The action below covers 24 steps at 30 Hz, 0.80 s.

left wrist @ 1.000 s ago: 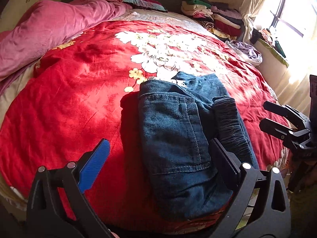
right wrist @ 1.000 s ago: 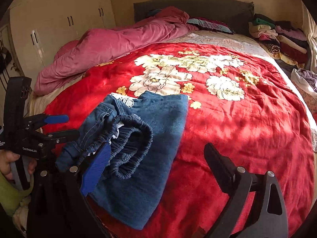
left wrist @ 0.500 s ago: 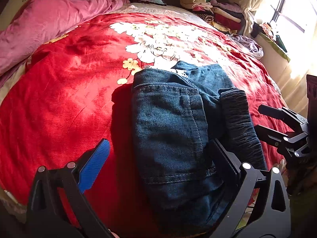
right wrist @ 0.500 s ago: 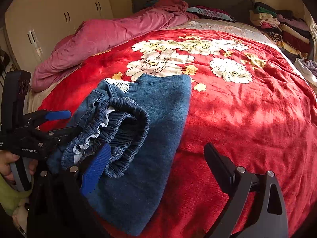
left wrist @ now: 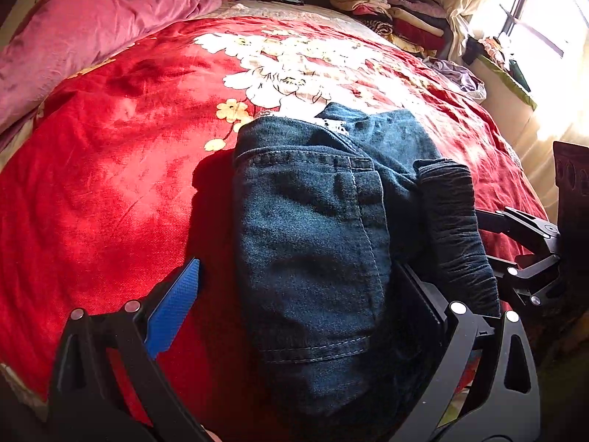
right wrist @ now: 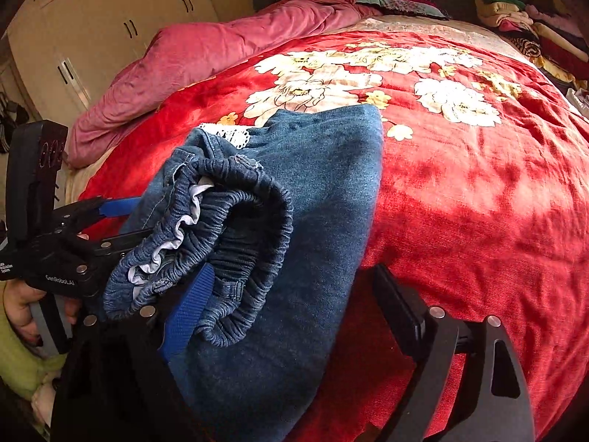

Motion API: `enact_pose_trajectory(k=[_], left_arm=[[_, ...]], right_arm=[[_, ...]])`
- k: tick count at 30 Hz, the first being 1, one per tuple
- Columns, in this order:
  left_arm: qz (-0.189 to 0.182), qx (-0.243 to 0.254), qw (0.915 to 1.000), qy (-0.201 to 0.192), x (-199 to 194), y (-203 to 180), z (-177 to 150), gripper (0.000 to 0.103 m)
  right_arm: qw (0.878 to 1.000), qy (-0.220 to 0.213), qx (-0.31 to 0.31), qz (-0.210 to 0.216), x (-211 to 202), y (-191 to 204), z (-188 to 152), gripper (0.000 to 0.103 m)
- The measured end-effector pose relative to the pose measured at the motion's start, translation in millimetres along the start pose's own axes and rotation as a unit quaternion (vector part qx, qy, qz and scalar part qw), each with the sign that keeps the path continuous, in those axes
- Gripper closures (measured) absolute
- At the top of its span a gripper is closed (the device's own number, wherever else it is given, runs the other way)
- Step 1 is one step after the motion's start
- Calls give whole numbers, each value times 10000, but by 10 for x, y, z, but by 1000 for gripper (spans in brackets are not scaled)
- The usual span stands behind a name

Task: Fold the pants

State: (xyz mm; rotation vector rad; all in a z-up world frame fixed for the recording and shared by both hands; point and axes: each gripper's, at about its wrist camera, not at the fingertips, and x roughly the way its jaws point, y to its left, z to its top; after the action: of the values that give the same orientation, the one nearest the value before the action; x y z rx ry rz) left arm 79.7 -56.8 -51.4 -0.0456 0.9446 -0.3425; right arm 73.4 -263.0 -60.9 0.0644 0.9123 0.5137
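Observation:
Folded blue denim pants (left wrist: 313, 243) lie on the red floral blanket (left wrist: 110, 169) near the bed's front edge; they also show in the right wrist view (right wrist: 305, 221). The elastic waistband (right wrist: 228, 243) bunches up on top of the fold, white lining showing. My left gripper (left wrist: 298, 283) is open, its jaws straddling the near end of the pants. My right gripper (right wrist: 294, 294) is open, its jaws on either side of the pants' right part, the blue finger (right wrist: 191, 305) against the waistband. Each gripper shows in the other's view, the right (left wrist: 522, 250) and the left (right wrist: 73, 235).
A pink quilt (right wrist: 228, 48) lies bunched along the far left of the bed. Stacked folded clothes (left wrist: 394, 14) sit at the head on the right. A window and sill (left wrist: 515, 55) are on the right, cream wardrobes (right wrist: 95, 37) on the left.
Both grippers have moved forward and down toward the pants, which now fill more of each view. The left jaws now straddle the near fold. Both stay open.

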Motion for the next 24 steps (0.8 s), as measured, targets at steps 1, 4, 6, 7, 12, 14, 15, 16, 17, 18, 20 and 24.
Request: enact_pose_trajectory(k=[1, 4, 6, 7, 12, 14, 15, 16, 17, 18, 20, 24], left_arm=[[-45, -11, 10000, 18, 17, 7, 1, 10], [-151, -33, 9999, 18, 62, 18, 16, 14], [-289, -67, 9996, 29, 86, 12, 30, 29], [-363, -83, 9993, 39, 93, 6, 38, 33], [-413, 23, 9991, -33, 56, -82, 69, 54], [-427, 24, 9991, -62, 14, -89, 85, 59], [-421, 46, 9991, -78, -10, -96, 106, 61], [-439, 44, 9990, -86, -32, -102, 128, 62], [-449, 52, 9989, -99, -49, -111, 157, 63], [-452, 71, 9989, -139, -71, -124, 189, 64], [-435, 106, 9987, -233, -114, -157, 256, 65], [-379, 142, 9983, -413, -162, -193, 425, 66]], right_arm=[[10000, 11, 25, 46, 20, -11, -2, 17], [9999, 25, 66, 150, 76, -20, -3, 19], [9995, 10, 8, 312, 95, 2, 9, 36], [9996, 12, -3, 287, 101, 18, 17, 37], [9989, -159, -200, 401, 32, 131, 64, 71], [9986, -275, -265, 377, -35, 176, 95, 74], [9982, -333, -328, 376, -71, 200, 116, 75], [9980, -366, -381, 350, -95, 220, 142, 75], [9978, -396, -413, 339, -118, 234, 164, 75], [9975, -430, -438, 362, -136, 245, 195, 75], [9968, -513, -522, 335, -173, 274, 265, 75], [9945, -740, -692, 271, -250, 283, 462, 75]])
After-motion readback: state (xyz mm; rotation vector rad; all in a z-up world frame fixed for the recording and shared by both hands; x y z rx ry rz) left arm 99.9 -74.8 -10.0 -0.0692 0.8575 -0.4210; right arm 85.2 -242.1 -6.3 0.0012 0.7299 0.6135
